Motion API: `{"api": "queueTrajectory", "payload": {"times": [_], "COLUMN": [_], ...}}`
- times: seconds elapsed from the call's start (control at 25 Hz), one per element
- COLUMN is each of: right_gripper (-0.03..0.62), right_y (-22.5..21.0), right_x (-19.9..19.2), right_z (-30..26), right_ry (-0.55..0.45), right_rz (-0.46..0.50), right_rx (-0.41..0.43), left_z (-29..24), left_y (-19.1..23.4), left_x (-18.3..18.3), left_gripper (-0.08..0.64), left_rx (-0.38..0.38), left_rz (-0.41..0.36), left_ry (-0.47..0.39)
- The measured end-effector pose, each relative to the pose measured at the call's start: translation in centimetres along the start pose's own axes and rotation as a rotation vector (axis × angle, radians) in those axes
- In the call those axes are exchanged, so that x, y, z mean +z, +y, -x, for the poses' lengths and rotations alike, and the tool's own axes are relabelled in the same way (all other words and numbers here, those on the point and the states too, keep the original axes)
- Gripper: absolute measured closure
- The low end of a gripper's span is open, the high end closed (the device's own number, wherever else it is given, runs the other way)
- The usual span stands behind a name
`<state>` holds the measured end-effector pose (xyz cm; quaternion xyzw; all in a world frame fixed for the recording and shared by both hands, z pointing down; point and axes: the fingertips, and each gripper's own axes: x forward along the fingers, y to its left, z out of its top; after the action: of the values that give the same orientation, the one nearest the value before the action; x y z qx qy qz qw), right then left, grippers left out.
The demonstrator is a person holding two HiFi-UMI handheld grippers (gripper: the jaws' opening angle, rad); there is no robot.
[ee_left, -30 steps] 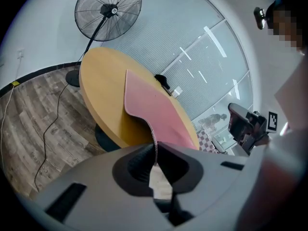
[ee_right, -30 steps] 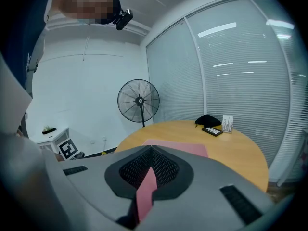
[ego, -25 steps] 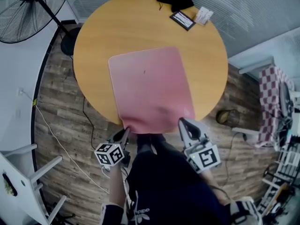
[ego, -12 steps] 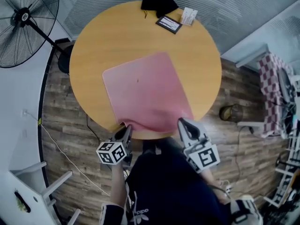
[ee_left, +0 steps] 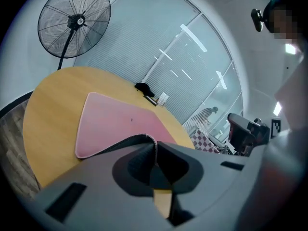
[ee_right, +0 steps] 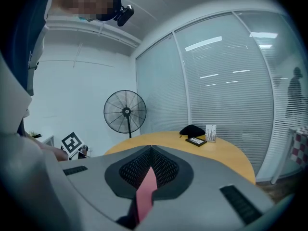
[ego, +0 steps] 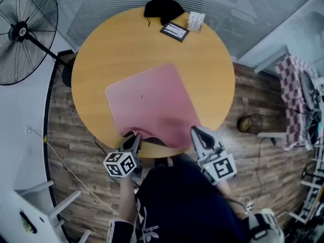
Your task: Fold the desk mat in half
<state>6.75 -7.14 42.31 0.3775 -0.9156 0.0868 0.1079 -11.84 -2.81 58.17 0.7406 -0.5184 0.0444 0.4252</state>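
At the near rim of the round counter [ego: 96, 54], the left hand-held gripper [ego: 135, 139], at 7 o'clock, has its jaws pinched shut on the near-left corner of the pink desk mat [ego: 147, 103]. The right hand-held gripper [ego: 195, 133], at 5 o'clock, is clamped on the near-right corner. The mat's near edge is raised, showing its dark underside; the rest lies flat. At 12 o'clock sit a black cloth [ego: 163, 8], a dark card [ego: 174, 31] and a small white stand [ego: 195, 20]. A floor fan [ego: 23, 32] stands at 10 o'clock.
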Motion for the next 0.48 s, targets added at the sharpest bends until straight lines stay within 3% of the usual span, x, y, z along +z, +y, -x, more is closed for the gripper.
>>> {"api": "queueTrajectory", "payload": {"times": [0.48], "right_gripper": [0.589], "right_y": [-4.0], "right_x": [0.1], "right_z": [-1.3], "right_ry": [0.007], "right_rz": [0.004], "right_rx": [0.007], "left_z": [-3.5], "left_y": [-1.9], "left_x": [4.6], "left_gripper": [0.540], "left_rx": [0.018], "left_rz": [-0.045], "left_ry": [-0.043]}}
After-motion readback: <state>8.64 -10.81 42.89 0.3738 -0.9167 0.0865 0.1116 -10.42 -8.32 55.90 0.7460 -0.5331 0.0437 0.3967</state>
